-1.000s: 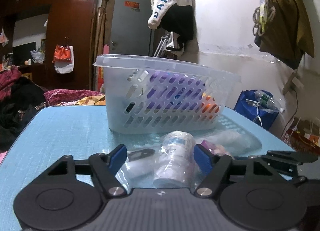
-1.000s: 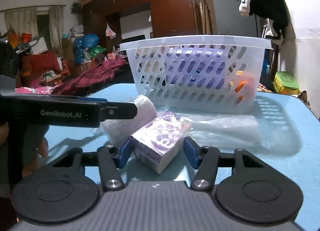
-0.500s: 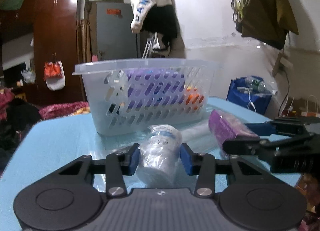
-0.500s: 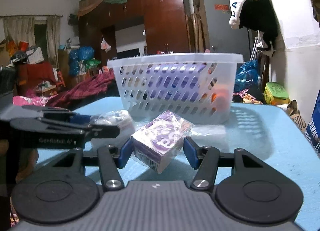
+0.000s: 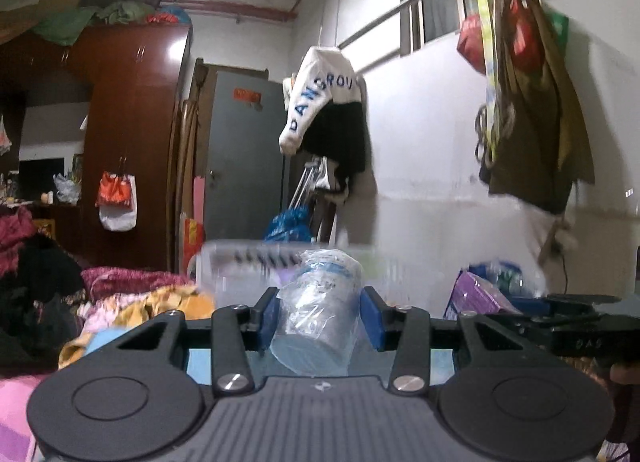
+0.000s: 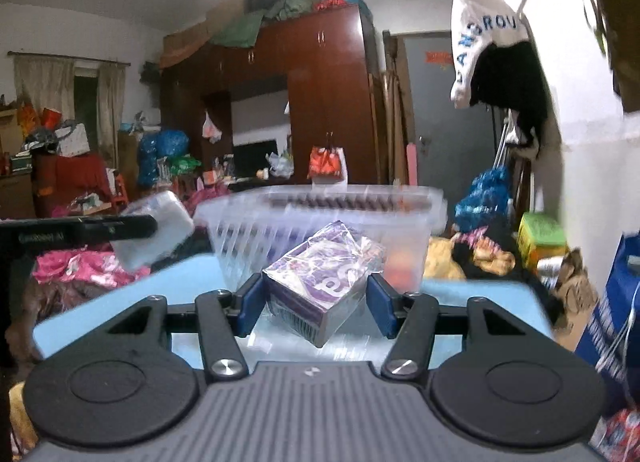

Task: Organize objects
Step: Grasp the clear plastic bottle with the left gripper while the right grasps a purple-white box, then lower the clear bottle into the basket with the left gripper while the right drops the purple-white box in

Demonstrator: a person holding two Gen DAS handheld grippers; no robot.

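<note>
Claw status, both sides: I read each one as loaded. My left claw [image 5: 319, 312] is clenched on a plastic-wrapped roll [image 5: 318, 314], both blue pads [image 5: 267, 316] pressed against its sides, the roll carried clear of the blue surface [image 5: 200, 364]. My right claw [image 6: 316, 302] grips a purple wrapped pack [image 6: 320, 288], tilted with one corner down, also held above the surface. Directly ahead in both wrist views stands the white perforated basket [image 6: 320, 218], blurred; some purple and orange contents show through its wall. In the right wrist view the left claw with its roll appears at the left, beside the basket rim. Behind the basket stands a dark wardrobe [image 6: 320, 102].
</note>
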